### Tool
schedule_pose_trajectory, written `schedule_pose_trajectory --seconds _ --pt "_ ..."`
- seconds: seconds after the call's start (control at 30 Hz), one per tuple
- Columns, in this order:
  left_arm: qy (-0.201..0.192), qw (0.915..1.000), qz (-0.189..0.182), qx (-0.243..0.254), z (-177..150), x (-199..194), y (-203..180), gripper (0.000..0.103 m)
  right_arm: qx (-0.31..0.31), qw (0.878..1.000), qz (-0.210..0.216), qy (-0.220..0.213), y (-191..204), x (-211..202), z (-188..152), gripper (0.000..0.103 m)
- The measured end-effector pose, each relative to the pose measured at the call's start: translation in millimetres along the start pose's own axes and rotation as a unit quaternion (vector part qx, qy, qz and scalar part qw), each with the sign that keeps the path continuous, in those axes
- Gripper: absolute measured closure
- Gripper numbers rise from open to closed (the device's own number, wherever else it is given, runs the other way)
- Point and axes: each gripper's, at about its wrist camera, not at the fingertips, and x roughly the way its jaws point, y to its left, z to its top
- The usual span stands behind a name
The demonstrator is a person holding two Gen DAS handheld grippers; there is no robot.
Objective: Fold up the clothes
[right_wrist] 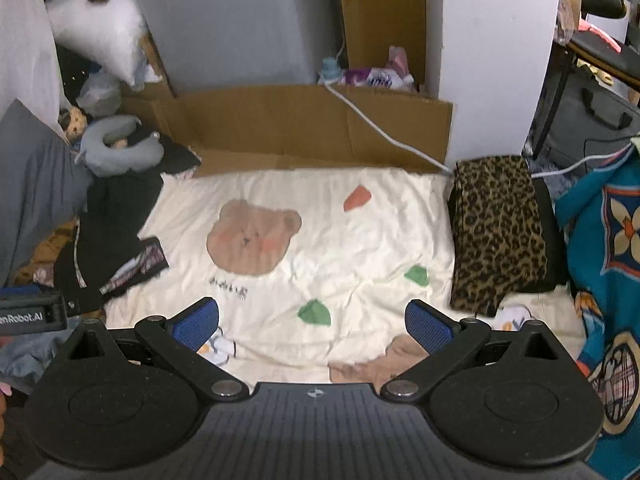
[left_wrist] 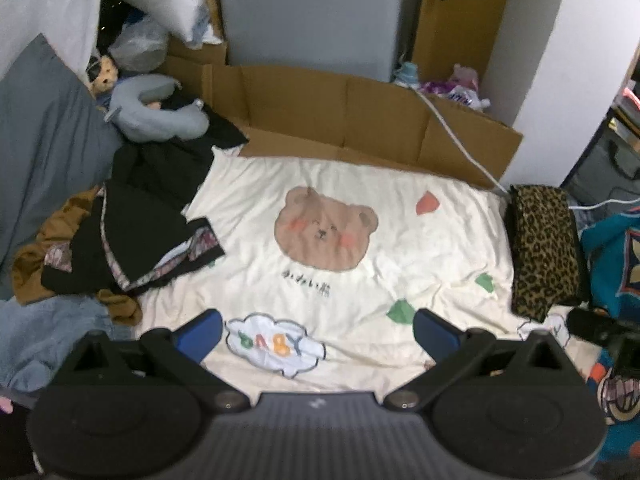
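A heap of unfolded clothes lies at the left of the bed: black garments [left_wrist: 136,232] [right_wrist: 108,236], a brown one [left_wrist: 48,248] and a light blue one [left_wrist: 44,332]. A folded leopard-print garment [left_wrist: 544,248] [right_wrist: 496,232] lies on a dark folded piece at the right. My left gripper [left_wrist: 318,330] is open and empty above the cream bear-print sheet [left_wrist: 408,248]. My right gripper [right_wrist: 312,320] is open and empty above the same sheet [right_wrist: 360,240]. The left gripper's body [right_wrist: 32,312] shows at the left edge of the right wrist view.
A flattened cardboard sheet [left_wrist: 360,120] [right_wrist: 304,128] stands at the head of the bed, with a white cable [left_wrist: 452,128] over it. A grey neck pillow [left_wrist: 156,116] and a grey cushion [left_wrist: 40,140] lie at the left. A teal patterned cloth [right_wrist: 608,260] lies at the right.
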Motion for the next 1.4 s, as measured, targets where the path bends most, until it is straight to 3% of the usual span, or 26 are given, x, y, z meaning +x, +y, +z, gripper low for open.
schedule_pose_trajectory --seconds 0.1,0.4,1.4 --pt "0.011 0.9996 0.009 -0.024 -10.0 -1.7 1.4 0.001 -0.002 1.000 0.002 0.005 4.4 2.2 -6.4 0.001" --pt "0.001 0.9996 0.028 0.002 -13.5 1.6 -2.4 0.001 -0.008 1.000 0.010 0.016 7.8 4.4 -12.3 0.001" --pt "0.035 0.9992 0.007 0.017 -21.4 12.0 -12.9 0.001 0.001 0.999 0.034 0.031 12.8 4.1 -21.1 0.001"
